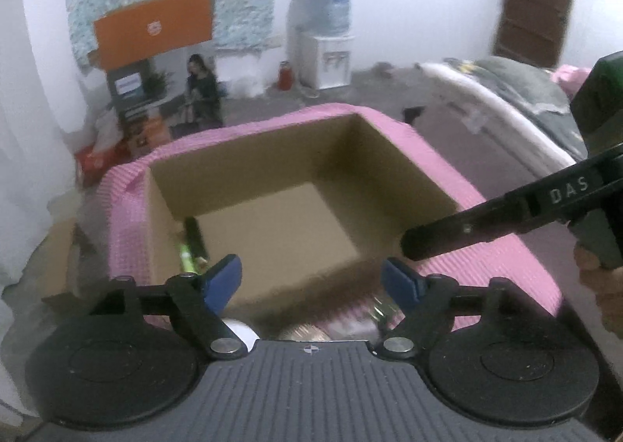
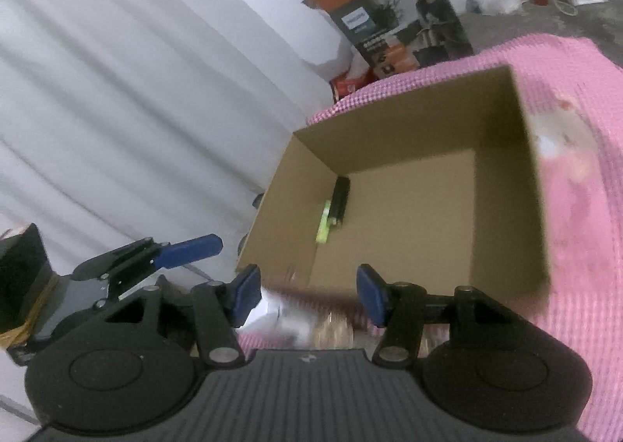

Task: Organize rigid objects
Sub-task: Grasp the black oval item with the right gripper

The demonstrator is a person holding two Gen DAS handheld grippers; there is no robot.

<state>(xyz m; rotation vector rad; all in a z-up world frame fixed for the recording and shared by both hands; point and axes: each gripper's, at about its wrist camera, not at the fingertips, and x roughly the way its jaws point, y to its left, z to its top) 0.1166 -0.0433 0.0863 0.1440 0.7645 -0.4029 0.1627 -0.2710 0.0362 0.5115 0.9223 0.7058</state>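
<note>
An open cardboard box stands on a pink mat; it also shows in the right wrist view. A black and green object lies on the box floor by its left wall, seen too in the right wrist view. My left gripper is open and empty over the box's near edge. My right gripper is open and empty at the near edge too; its body shows at the right in the left wrist view. Blurred round and shiny items lie on the mat under the grippers.
An orange and grey carton and a water dispenser stand by the far wall. A mattress with a grey blanket lies at the right. A white curtain hangs left of the box. The left gripper's finger shows at the left.
</note>
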